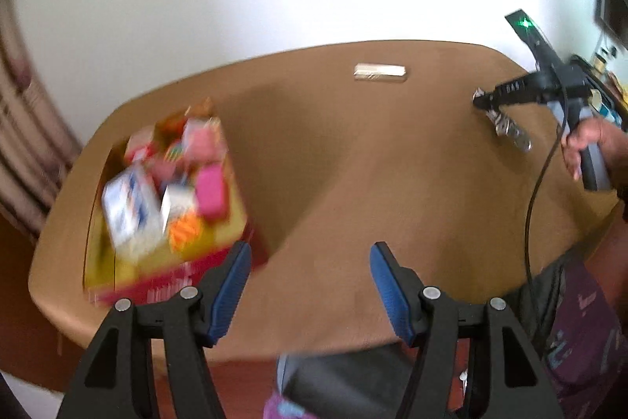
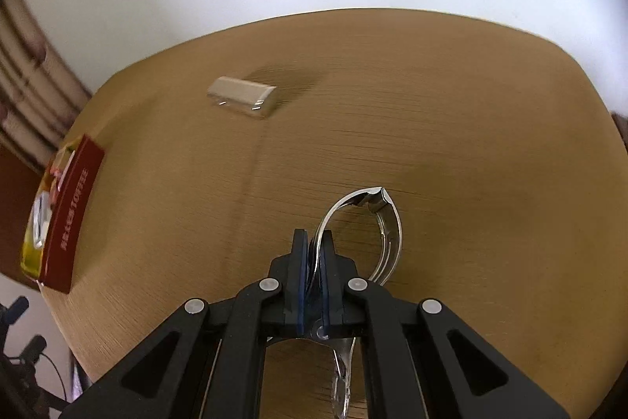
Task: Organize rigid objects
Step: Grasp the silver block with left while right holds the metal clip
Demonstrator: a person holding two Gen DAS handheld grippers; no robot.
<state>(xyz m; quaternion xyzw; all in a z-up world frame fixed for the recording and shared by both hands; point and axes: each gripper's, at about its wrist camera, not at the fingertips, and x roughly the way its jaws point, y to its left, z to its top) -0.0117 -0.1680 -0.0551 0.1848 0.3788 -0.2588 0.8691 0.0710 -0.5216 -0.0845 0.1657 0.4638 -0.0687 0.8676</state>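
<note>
My right gripper is shut on a clear plastic piece with curved shiny edges and holds it above the brown table. It also shows in the left wrist view with the clear piece hanging from it. My left gripper is open and empty above the table's near edge. A red and yellow box full of several colourful items sits at the table's left; its red side shows in the right wrist view. A small clear rectangular case lies at the far side and shows in the right wrist view.
A white wall stands behind the table. A curtain hangs at the left. The person's hand and cable are at the right edge. A dark chair sits below the table's near edge.
</note>
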